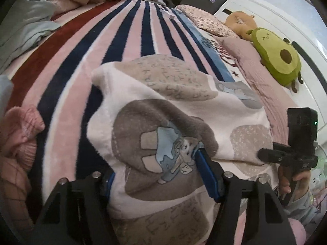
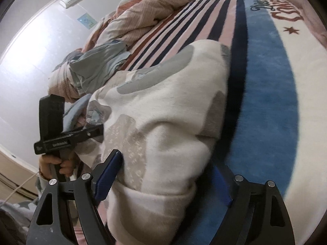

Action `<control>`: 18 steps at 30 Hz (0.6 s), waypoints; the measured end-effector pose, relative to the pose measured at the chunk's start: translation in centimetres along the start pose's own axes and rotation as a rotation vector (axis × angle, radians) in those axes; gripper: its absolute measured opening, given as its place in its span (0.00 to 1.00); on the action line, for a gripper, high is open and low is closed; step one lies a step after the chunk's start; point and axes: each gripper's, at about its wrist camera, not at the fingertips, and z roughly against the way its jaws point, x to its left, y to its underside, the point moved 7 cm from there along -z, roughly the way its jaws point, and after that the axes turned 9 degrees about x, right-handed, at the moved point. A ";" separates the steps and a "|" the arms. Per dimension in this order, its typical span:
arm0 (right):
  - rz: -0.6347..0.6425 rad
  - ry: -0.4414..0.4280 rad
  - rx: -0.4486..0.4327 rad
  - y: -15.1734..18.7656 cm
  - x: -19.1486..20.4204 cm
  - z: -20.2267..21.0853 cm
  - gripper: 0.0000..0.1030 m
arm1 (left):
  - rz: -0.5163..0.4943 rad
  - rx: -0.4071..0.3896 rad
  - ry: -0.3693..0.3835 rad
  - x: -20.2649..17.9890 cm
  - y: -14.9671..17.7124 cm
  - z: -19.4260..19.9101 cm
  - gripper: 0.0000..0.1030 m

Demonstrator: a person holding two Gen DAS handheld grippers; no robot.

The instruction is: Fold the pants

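Cream fleece pants (image 1: pixel 163 94) with grey-brown patches and a cartoon print lie folded in a thick bundle on the striped blanket (image 1: pixel 126 32). My left gripper (image 1: pixel 155 163) straddles the near edge. Its left finger is half buried under the cloth and its right finger (image 1: pixel 206 173) rests on top, jaws apart. In the right wrist view the same pants (image 2: pixel 173 102) fill the middle. My right gripper (image 2: pixel 166 161) is open around the bundle's near end, pads standing off the cloth. A hand holds each gripper, and each shows at the side of the other's view.
An avocado plush (image 1: pixel 276 57) and an orange plush (image 1: pixel 241 23) lie by the white headboard at right. A crumpled pink quilt (image 2: pixel 147 10) and a light blue garment (image 2: pixel 98 63) are heaped at the far side. Pink clothing (image 1: pixel 18 134) sits at the left.
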 end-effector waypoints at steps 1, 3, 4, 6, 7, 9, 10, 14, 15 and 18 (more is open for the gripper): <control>0.004 -0.004 0.003 0.0 0.2 -0.3 0.59 | 0.000 -0.001 0.010 -0.2 0.0 -0.1 0.55; 0.024 0.028 0.000 -0.1 0.5 -0.6 0.51 | -0.012 0.000 0.026 -0.7 0.0 -0.1 0.42; 0.037 0.045 -0.003 -0.1 0.6 -0.6 0.46 | -0.022 -0.001 0.029 -1.0 0.0 -0.2 0.38; 0.041 0.045 -0.008 0.0 0.8 -0.5 0.40 | -0.047 -0.009 0.022 -1.7 -0.1 -0.2 0.27; 0.045 0.047 -0.012 0.0 0.9 -0.4 0.37 | -0.055 -0.014 0.016 -1.9 -0.2 -0.2 0.26; 0.059 0.056 -0.023 0.0 1.2 0.0 0.34 | -0.076 -0.038 -0.005 -2.4 -0.4 0.3 0.20; 0.066 0.060 -0.029 0.0 1.4 0.2 0.32 | -0.087 -0.048 -0.015 -2.6 -0.5 0.5 0.20; 0.083 0.064 -0.055 -0.3 2.1 1.2 0.28 | -0.109 -0.079 -0.037 -3.1 -0.8 1.5 0.18; 0.086 0.065 -0.061 -0.3 2.3 1.4 0.28 | -0.112 -0.087 -0.036 -3.2 -0.9 1.9 0.17; 0.097 0.074 -0.078 -0.4 2.7 2.3 0.27 | -0.118 -0.111 -0.029 -3.7 -1.0 2.9 0.17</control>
